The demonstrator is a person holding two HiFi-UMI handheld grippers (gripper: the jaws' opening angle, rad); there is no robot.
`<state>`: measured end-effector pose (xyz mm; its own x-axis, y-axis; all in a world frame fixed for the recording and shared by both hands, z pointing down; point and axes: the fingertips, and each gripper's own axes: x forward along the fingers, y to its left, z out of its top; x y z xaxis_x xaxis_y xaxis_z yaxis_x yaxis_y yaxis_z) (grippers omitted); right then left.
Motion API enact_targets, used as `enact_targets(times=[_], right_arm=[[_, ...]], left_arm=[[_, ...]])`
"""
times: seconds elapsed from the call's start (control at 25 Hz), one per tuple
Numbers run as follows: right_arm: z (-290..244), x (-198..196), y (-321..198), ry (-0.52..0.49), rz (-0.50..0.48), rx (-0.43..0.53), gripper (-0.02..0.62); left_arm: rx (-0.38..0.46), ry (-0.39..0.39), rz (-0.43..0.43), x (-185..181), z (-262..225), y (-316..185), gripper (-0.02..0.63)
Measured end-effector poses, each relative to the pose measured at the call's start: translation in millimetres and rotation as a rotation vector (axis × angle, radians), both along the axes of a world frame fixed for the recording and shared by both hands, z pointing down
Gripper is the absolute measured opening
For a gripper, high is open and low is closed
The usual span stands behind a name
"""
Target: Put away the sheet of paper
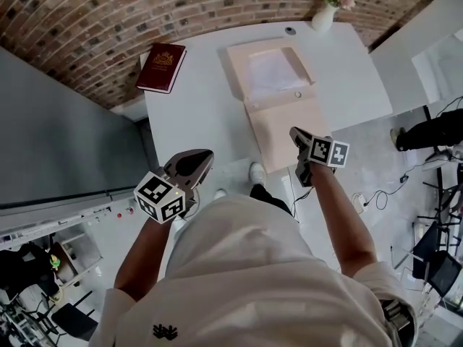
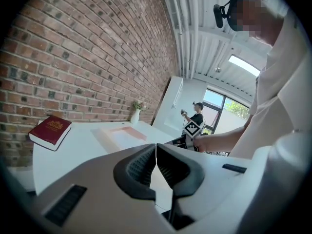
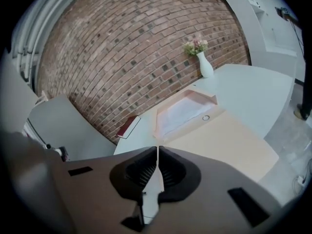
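Note:
A white sheet of paper (image 1: 273,69) lies in the open half of a beige folder box (image 1: 239,71) on the white table (image 1: 195,114). The box's flap (image 1: 278,132) lies flat towards me, reaching the near table edge. My right gripper (image 1: 295,131) is over the flap's near right part, jaws shut, with nothing visible between them. In the right gripper view the paper (image 3: 180,113) and flap (image 3: 219,140) lie just beyond the tips (image 3: 157,147). My left gripper (image 1: 205,155) hovers at the table's near left edge, shut and empty (image 2: 156,145).
A dark red book (image 1: 161,66) lies at the table's far left. A white vase (image 1: 323,16) with flowers stands at the far edge against the brick wall. Cables and chairs (image 1: 434,259) crowd the floor to the right. Another person (image 2: 196,118) stands in the background.

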<state>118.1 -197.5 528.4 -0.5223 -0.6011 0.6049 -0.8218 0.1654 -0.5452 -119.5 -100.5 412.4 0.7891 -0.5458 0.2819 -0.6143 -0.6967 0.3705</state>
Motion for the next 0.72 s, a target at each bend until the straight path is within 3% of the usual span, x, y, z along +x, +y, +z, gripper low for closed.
enact_targets(times=[0.44, 0.72], right_arm=[[-38.2, -56.0, 97.2, 0.116, -0.225, 0.199, 0.029], [-63.9, -75.9, 141.1, 0.103, -0.301, 0.314, 0.029]], left_arm=[[-0.016, -0.026, 0.057, -10.7, 13.4, 32.8, 0.025], [-0.016, -0.043, 0.105, -2.3, 15.7, 46.4, 0.025]])
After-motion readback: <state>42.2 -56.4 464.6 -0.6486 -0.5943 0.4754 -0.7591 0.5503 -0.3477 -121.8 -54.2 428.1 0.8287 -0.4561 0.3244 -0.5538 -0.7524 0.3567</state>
